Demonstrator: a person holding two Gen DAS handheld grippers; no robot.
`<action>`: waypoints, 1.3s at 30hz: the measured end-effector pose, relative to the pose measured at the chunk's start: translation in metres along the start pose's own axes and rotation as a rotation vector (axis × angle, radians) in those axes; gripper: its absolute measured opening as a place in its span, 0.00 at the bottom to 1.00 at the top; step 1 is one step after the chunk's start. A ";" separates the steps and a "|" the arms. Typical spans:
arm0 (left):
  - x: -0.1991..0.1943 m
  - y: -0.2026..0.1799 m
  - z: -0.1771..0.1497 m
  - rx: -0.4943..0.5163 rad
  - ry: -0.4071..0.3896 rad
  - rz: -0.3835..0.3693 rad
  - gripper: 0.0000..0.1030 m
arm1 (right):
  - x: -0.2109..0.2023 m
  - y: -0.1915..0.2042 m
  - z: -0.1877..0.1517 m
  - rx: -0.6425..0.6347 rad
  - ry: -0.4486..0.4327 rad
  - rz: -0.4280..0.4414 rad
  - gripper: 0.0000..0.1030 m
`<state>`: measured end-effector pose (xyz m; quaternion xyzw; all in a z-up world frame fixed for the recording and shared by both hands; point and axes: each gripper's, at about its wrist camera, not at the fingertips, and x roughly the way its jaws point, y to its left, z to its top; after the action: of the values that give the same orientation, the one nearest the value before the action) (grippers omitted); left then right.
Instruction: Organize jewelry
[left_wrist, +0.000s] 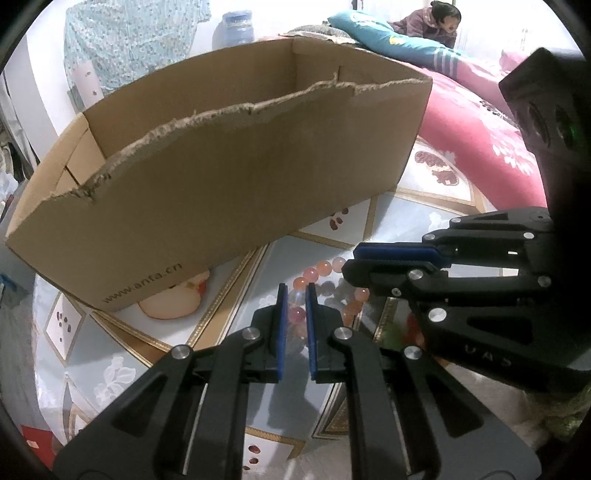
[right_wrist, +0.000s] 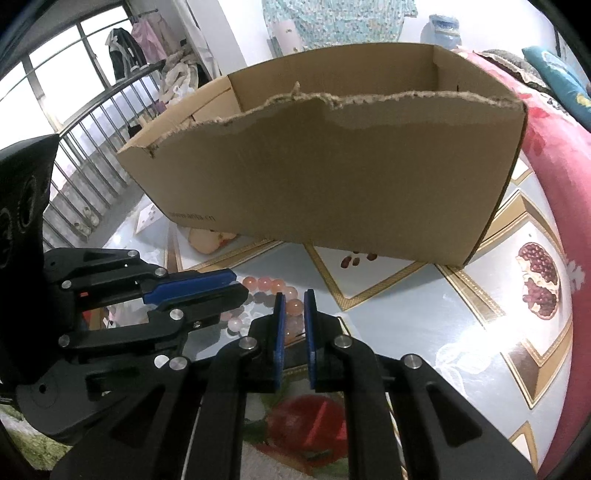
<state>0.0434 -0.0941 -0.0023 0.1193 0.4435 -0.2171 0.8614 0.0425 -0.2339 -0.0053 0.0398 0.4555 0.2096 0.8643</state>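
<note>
In front of the cardboard box (left_wrist: 229, 177), the left gripper (left_wrist: 296, 295) and right gripper (right_wrist: 294, 300), each narrowly parted, both straddle beads of the pink bead bracelet (left_wrist: 325, 273) (lying on the patterned table (right_wrist: 480, 325)); firm clamping cannot be confirmed.

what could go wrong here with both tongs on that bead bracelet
1. Both the left tongs and the right tongs straddle the same bead bracelet; lifting in different directions could strain or snap its string.
2. The round beads may slip from the flat blue pads and roll over the glossy tablecloth.
3. The cardboard box has a tall front wall with a ragged torn edge, which a hanging bracelet might catch on.
</note>
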 end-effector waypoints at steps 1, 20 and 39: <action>-0.002 0.000 0.000 0.000 -0.004 0.000 0.08 | -0.003 0.001 -0.001 -0.001 -0.006 0.000 0.10; -0.097 0.014 0.071 0.046 -0.292 -0.077 0.08 | -0.097 0.025 0.070 -0.174 -0.254 -0.033 0.10; 0.025 0.060 0.114 -0.101 -0.067 -0.208 0.19 | -0.022 -0.041 0.133 -0.122 -0.029 -0.117 0.16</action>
<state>0.1664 -0.0937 0.0439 0.0219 0.4350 -0.2863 0.8534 0.1516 -0.2640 0.0780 -0.0367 0.4308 0.1854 0.8825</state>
